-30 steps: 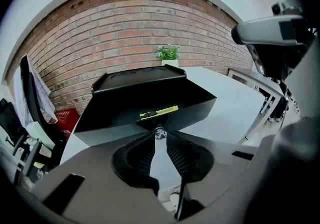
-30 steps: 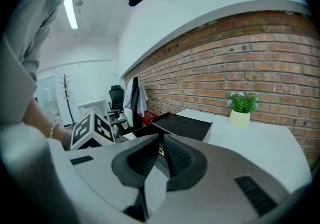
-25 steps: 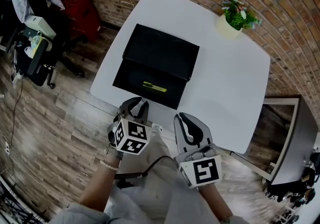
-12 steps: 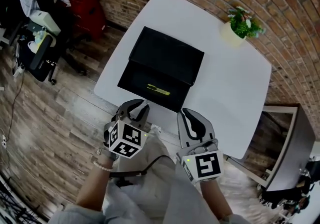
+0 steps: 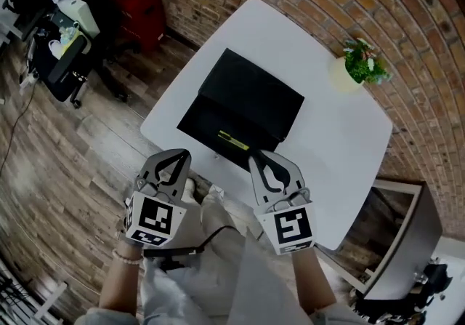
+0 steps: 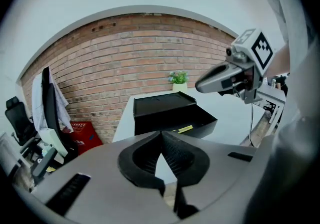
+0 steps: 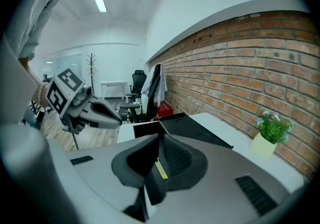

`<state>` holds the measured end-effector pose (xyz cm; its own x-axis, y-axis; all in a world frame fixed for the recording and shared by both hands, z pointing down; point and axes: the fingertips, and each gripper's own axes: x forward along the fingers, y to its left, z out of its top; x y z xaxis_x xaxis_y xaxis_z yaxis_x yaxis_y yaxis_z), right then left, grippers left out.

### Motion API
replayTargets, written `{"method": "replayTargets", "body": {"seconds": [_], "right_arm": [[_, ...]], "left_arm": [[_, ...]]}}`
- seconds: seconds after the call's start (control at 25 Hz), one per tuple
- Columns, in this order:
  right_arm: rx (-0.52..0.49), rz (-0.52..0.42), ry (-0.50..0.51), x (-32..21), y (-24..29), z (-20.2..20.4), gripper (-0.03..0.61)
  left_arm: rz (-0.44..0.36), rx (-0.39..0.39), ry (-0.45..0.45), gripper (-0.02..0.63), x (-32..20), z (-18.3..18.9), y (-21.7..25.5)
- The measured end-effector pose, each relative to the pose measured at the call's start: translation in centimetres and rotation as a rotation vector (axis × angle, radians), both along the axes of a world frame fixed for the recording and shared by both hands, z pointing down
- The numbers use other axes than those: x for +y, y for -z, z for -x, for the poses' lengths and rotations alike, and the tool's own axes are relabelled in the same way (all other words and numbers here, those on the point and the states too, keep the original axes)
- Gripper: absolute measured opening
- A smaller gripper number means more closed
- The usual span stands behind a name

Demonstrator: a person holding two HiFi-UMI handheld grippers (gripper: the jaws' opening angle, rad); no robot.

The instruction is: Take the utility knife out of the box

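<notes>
An open black box [image 5: 251, 98] lies on the white table [image 5: 334, 134], its lid folded back. The yellow utility knife [image 5: 233, 141] rests in the box's near half; it also shows in the left gripper view [image 6: 185, 129] and between the jaws in the right gripper view [image 7: 161, 169]. My left gripper [image 5: 183, 155] hangs off the table's near-left edge, above the floor, shut with nothing in it [image 6: 161, 135]. My right gripper [image 5: 256, 159] is at the table's near edge just short of the box, shut and empty [image 7: 160, 138].
A potted plant [image 5: 350, 69] stands at the table's far right corner. A brick wall runs behind the table. A red crate [image 5: 142, 7] and an office chair [image 5: 65, 33] with clothes stand on the wooden floor to the left.
The left gripper's jaws have closed and it has risen and drifted left, away from the table edge. The right gripper has moved closer to the box's near edge.
</notes>
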<state>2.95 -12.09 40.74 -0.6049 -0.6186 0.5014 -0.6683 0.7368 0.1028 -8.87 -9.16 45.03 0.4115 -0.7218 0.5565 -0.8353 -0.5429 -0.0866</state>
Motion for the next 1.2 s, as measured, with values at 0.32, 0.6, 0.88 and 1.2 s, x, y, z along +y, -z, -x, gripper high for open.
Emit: {"method": "replayTargets", "body": {"seconds": [0.32, 0.6, 0.88, 1.2], "right_arm": [[0.126, 0.073, 0.157, -2.5, -4.2, 2.3, 0.058], [0.22, 0.158, 0.272, -3.0, -8.4, 4.3, 0.06], [0.324, 0.203, 0.325, -2.9, -11.6, 5.2, 0.06], [0.45, 0.291, 0.363, -2.6, -13.8, 5.8, 0.112]], "left_arm": [[-0.108, 0.065, 0.176, 0.018, -0.6, 4.2, 4.2], [-0.137, 0.106, 0.312, 0.018, 0.1, 6.7, 5.3], [-0.13, 0.113, 0.409, 0.018, 1.2, 8.9, 4.7], [-0.126, 0.105, 0.454, 0.018, 2.1, 10.6, 4.2]]}}
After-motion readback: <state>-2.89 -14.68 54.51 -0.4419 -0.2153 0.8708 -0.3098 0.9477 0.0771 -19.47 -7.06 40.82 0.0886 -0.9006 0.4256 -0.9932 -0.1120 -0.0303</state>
